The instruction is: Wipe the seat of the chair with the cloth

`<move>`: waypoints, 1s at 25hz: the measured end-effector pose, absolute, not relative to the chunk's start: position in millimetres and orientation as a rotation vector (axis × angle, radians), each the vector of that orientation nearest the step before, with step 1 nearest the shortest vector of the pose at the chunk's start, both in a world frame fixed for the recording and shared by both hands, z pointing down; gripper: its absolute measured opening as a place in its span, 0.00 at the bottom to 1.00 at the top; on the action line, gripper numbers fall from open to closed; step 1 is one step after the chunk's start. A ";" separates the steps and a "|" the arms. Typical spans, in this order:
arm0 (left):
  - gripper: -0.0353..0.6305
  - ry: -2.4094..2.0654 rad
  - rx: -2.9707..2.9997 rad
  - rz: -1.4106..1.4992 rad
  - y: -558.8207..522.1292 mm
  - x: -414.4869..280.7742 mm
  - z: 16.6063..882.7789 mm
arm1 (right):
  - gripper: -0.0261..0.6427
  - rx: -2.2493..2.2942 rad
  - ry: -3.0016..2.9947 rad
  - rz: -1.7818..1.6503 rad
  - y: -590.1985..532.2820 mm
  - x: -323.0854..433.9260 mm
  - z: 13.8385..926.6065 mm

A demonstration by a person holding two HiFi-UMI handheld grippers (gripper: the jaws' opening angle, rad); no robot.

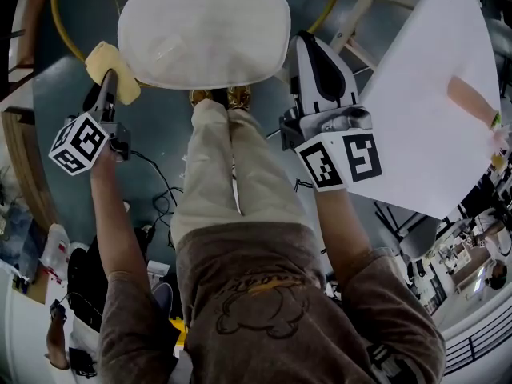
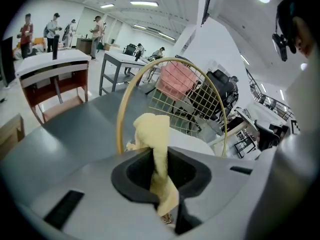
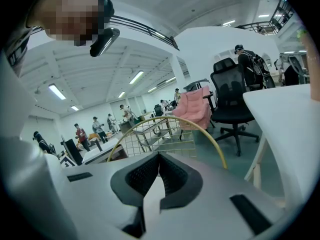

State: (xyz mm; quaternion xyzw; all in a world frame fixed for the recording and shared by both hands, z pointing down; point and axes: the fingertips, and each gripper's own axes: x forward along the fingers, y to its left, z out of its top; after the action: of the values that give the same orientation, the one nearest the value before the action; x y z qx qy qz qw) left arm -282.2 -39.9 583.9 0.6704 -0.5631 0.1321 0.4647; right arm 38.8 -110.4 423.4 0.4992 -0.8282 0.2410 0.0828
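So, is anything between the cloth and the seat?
Nothing visible. The left tongs hold the cloth at the seat's left edge, and the seat is bare. The right tongs sit shut beside its right edge.

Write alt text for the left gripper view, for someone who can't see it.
The left tongs are shut on a yellow cloth that sticks up past their tips. Beyond it are the chair's gold wire back and a strip of its white seat, with tables and people farther off.
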 end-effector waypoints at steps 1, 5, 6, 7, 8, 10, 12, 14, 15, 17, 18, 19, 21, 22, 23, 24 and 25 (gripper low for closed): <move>0.15 -1.386 1.644 0.338 -36.2 -284.7 583.4 | 0.08 1.487 -2.471 0.719 -110.3 38.3 423.9; 0.15 -1.395 1.632 0.399 -23.1 -291.7 589.5 | 0.08 1.483 -2.467 0.720 -110.1 37.6 425.6; 0.15 -1.390 1.631 0.415 -20.8 -291.4 593.3 | 0.08 1.484 -2.465 0.720 -110.2 37.5 425.8; 0.15 -1.381 1.629 0.432 -18.5 -290.0 598.3 | 0.08 1.485 -2.464 0.720 -110.3 37.3 425.9; 0.15 -1.370 1.628 0.448 -16.3 -287.9 604.0 | 0.08 1.485 -2.463 0.721 -110.5 37.1 426.1; 0.15 -1.347 1.623 0.479 -12.3 -282.1 616.8 | 0.08 1.487 -2.461 0.723 -110.6 36.4 426.5; 0.15 -1.324 1.609 0.499 -8.9 -273.5 631.3 | 0.08 1.490 -2.461 0.726 -110.8 36.5 426.7; 0.15 -1.300 1.589 0.502 -5.7 -261.1 645.1 | 0.08 1.496 -2.460 0.729 -111.2 37.5 426.8; 0.15 -1.285 1.580 0.496 -4.3 -253.7 650.7 | 0.08 1.498 -2.460 0.730 -111.5 38.0 426.7; 0.15 -1.249 1.570 0.484 -2.5 -237.1 659.5 | 0.08 1.500 -2.460 0.730 -112.1 38.8 426.3; 0.15 -1.227 1.572 0.483 -2.2 -228.0 663.0 | 0.08 1.500 -2.460 0.728 -112.4 39.2 426.0; 0.15 -1.204 1.577 0.487 -1.9 -218.5 666.1 | 0.08 1.501 -2.460 0.727 -112.5 39.7 425.8; 0.15 -1.162 1.589 0.498 -1.3 -200.6 671.6 | 0.08 1.501 -2.460 0.726 -112.3 40.5 425.6; 0.15 -1.143 1.594 0.500 -1.2 -192.0 673.9 | 0.08 1.501 -2.460 0.727 -112.2 40.8 425.5; 0.15 -1.123 1.600 0.502 -1.3 -183.0 675.9 | 0.08 1.500 -2.461 0.727 -112.2 41.2 425.3; 0.15 -1.102 1.608 0.503 -1.7 -173.3 677.7 | 0.08 1.501 -2.461 0.726 -112.3 41.6 424.8; 0.15 -1.078 1.617 0.506 -2.1 -163.1 679.4 | 0.08 1.503 -2.461 0.725 -112.6 42.1 424.2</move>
State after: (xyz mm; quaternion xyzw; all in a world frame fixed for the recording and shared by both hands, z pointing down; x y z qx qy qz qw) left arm -163.1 -2.1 679.4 0.6795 -0.4527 0.2124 0.5368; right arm 42.1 -112.6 424.2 0.5037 -0.8247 0.2429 0.0841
